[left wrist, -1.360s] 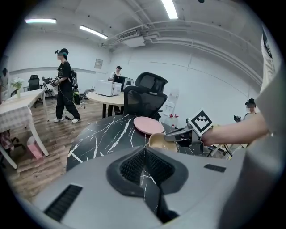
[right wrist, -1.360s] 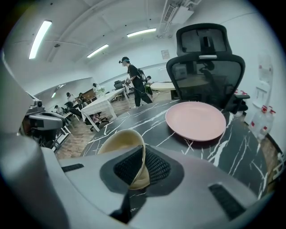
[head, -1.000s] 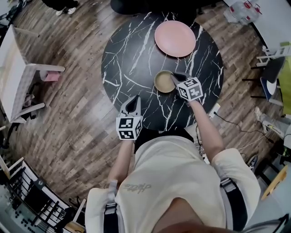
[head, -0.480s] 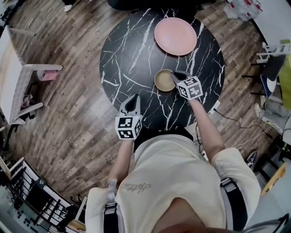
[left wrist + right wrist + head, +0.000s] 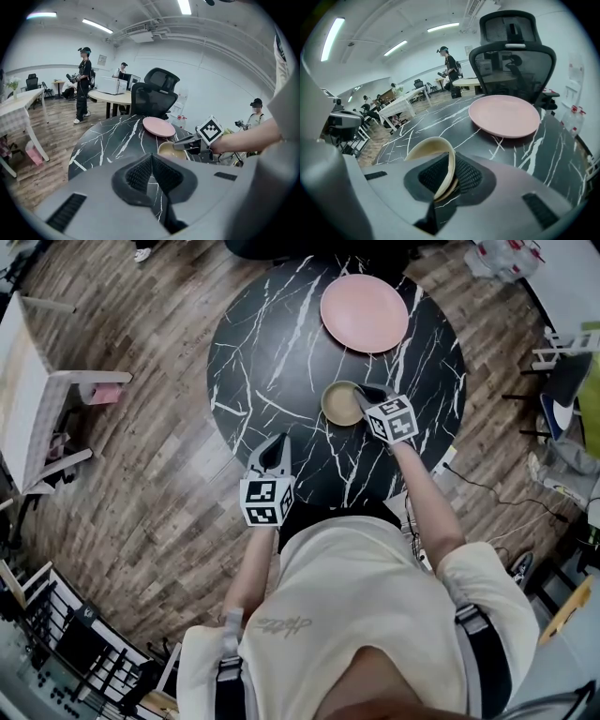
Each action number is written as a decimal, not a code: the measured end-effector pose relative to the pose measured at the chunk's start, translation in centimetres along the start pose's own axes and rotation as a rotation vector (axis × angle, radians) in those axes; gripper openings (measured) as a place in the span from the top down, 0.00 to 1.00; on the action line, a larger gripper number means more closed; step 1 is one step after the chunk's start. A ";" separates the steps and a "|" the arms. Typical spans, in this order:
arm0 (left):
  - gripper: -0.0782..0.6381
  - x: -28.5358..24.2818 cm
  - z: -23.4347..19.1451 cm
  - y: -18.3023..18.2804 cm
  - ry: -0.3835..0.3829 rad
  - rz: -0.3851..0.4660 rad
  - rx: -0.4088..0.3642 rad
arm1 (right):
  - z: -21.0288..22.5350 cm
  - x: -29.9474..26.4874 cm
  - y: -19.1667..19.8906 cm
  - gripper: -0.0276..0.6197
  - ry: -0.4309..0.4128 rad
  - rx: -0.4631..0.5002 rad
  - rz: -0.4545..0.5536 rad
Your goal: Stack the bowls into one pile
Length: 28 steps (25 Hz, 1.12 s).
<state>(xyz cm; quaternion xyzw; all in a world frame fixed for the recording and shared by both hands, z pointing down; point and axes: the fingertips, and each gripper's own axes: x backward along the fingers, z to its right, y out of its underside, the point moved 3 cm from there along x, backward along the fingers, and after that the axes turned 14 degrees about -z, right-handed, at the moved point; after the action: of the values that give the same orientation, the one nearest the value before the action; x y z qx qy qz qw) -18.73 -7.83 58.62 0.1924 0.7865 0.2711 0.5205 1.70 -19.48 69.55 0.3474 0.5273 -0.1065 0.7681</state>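
A tan bowl (image 5: 339, 404) stands on the black marble table (image 5: 272, 352), in front of a pink plate (image 5: 364, 312). My right gripper (image 5: 367, 395) reaches down onto the bowl's right side. In the right gripper view the bowl's rim (image 5: 429, 147) runs between the two pads of the right gripper (image 5: 447, 180), and I see no gap beside it. Its jaws have just been opening a little with the rim between them. My left gripper (image 5: 275, 448) hovers over the table's near edge, shut, with nothing in it. From the left gripper (image 5: 151, 164) I see the bowl (image 5: 168, 149) and the right gripper (image 5: 180, 143).
The pink plate (image 5: 504, 115) lies at the far right of the round table. A black office chair (image 5: 154, 91) stands behind the table. A white table (image 5: 28, 381) stands on the wooden floor to the left. People stand far back in the room.
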 end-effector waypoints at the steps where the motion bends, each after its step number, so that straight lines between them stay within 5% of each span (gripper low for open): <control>1: 0.86 0.0 0.1 -0.1 0.000 0.002 -0.004 | 0.0 0.1 -0.1 0.88 0.000 0.001 0.003; 15: 0.86 0.8 2.3 -2.4 -0.012 0.057 -0.060 | 1.1 5.4 0.2 0.86 0.002 -0.032 0.121; 28: 0.86 2.5 7.0 -7.1 -0.005 0.141 -0.169 | 2.7 17.5 0.7 0.88 0.107 -0.014 0.372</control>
<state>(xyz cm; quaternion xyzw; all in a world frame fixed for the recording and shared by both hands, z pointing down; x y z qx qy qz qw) -13.38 -10.32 50.28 0.2035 0.7440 0.3718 0.5165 11.48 -17.15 54.93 0.4387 0.4948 0.0599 0.7478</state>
